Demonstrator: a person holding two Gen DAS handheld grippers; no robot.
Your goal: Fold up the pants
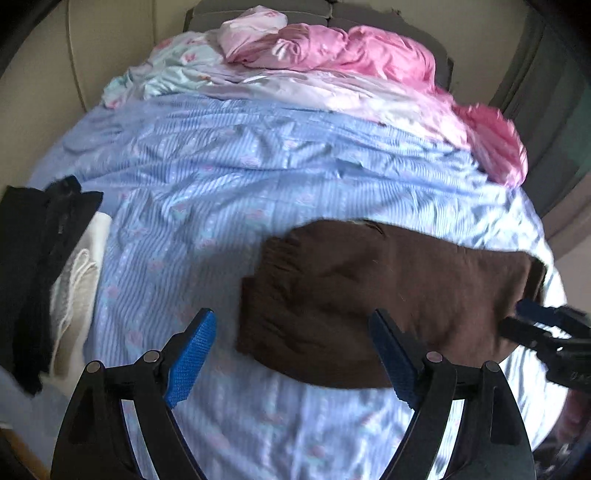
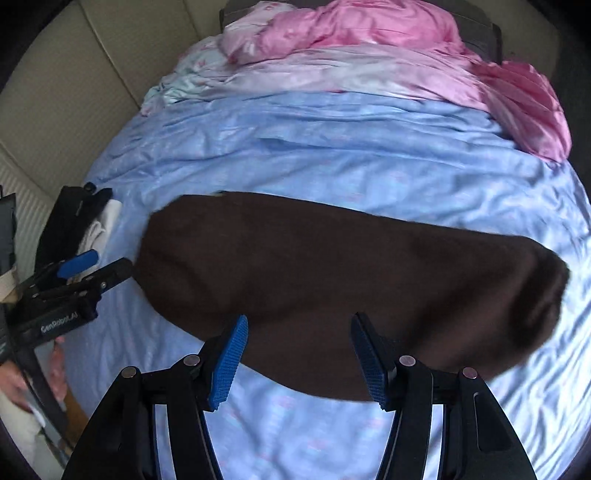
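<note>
Brown pants (image 2: 332, 280) lie folded beyond both empty claws, on blue bedding (image 2: 332, 147).

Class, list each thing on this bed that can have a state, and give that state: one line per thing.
Pants: folded, lying flat, not gripped.
Left tongs: open, empty.
Right tongs: open, empty.
Blue sheet: spread, wrinkled.
Pink bedding: bunched up.
Dark clothes: piled at the edge.
</note>
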